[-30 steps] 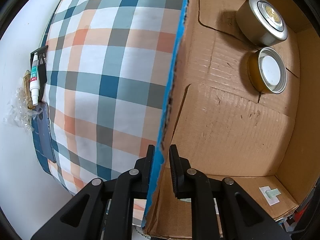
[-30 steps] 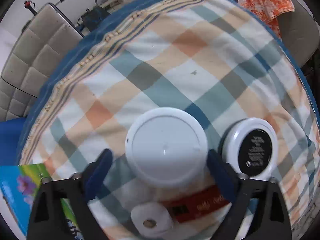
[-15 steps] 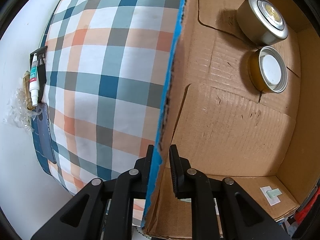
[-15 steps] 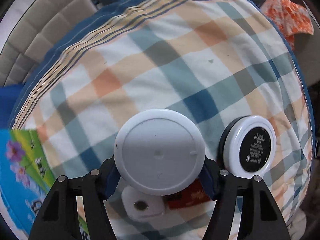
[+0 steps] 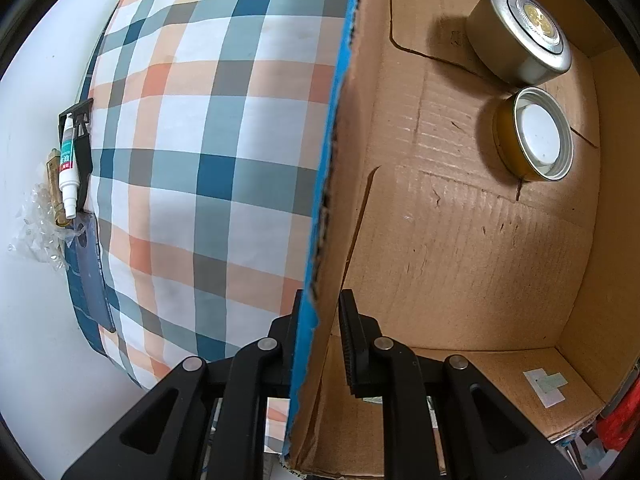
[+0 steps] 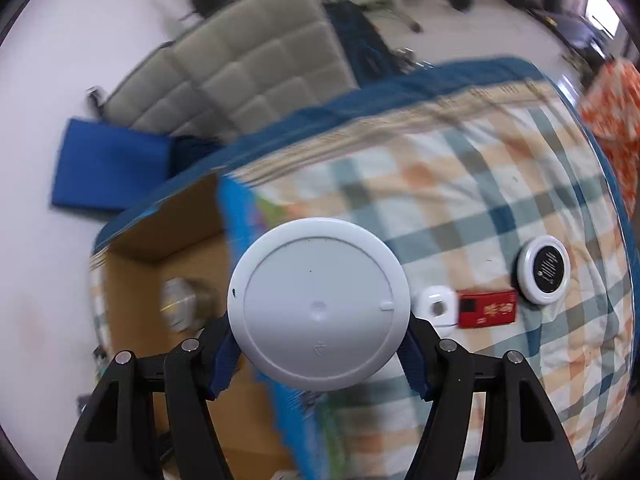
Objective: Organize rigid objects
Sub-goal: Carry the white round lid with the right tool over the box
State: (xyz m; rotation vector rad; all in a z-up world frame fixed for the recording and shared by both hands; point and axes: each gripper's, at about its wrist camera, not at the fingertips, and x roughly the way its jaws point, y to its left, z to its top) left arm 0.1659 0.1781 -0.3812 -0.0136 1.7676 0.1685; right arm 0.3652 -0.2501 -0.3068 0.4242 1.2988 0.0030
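Right gripper (image 6: 319,354) is clamped on the round white plastic lidded container (image 6: 319,304), blue-padded fingers (image 6: 224,354) pressed against its sides, and it is carrying it clear of the plaid orange-and-teal bedspread (image 6: 500,200) — the view is streaked with motion blur, and the open brown cardboard box (image 6: 160,232) sits low and left of the load. Left gripper (image 5: 320,316) has its black jaws narrowed on the box's blue-faced side wall (image 5: 332,160), one finger outside, one inside; whether both pads actually touch the card I cannot tell, but it looks like a steadying hold. Inside, against the far end, a squat silver metal tin (image 5: 520,36) and an amber glass jar with a silver-rimmed white lid (image 5: 536,134) stand just beside each other, with bare floor nearer the camera. So the step in hand reads as transport: item lifted, not yet over the box. Next move calls for swinging left over the wall, lowering onto the free floor short of the two tins, then opening. Waiting on the bedspread — a flat white-rimmed black disc (image 6: 546,268), a red rectangular packet (image 6: 486,308) and a small white rounded case (image 6: 436,306).
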